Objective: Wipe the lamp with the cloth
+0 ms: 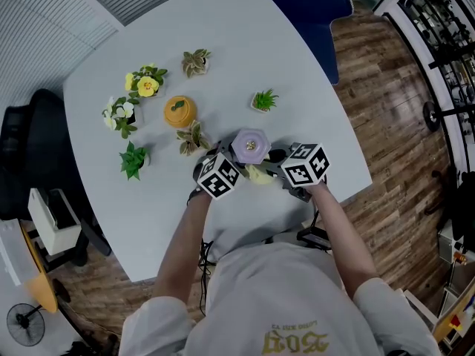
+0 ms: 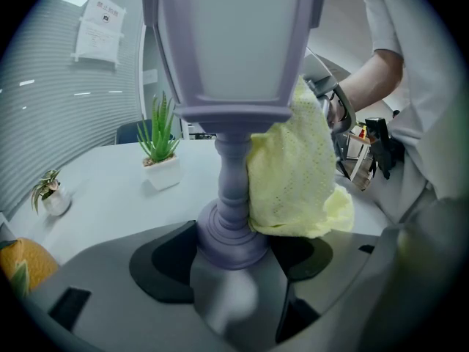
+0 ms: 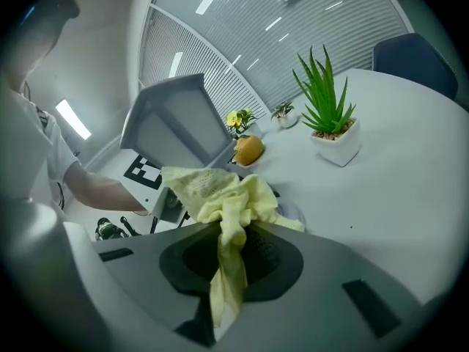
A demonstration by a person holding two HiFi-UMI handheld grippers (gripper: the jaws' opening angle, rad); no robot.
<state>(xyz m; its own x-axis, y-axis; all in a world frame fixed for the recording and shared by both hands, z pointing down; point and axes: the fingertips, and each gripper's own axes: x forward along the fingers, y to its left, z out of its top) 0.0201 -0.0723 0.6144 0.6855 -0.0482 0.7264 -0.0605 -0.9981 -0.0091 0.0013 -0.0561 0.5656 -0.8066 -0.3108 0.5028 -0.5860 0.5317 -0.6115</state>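
Observation:
A lilac lantern-shaped lamp (image 1: pixel 250 146) stands near the table's front edge, between both grippers. In the left gripper view my left gripper (image 2: pixel 233 259) is shut on the lamp's round base (image 2: pixel 229 235), with the stem and shade (image 2: pixel 233 42) rising above. A yellow cloth (image 2: pixel 293 174) presses against the stem's right side. My right gripper (image 3: pixel 229 259) is shut on that yellow cloth (image 3: pixel 220 196), which is bunched against the lamp shade (image 3: pixel 176 127). In the head view the cloth (image 1: pixel 258 174) shows just below the lamp, between the marker cubes.
Small potted plants (image 1: pixel 263 100) (image 1: pixel 133 159) (image 1: pixel 196 62), yellow and white flowers (image 1: pixel 146 84) and an orange pumpkin ornament (image 1: pixel 179 112) are spread over the white table (image 1: pixel 237 35). A blue chair (image 1: pixel 308 6) is beyond the far edge. A dark chair (image 1: pixel 30 154) is at the left.

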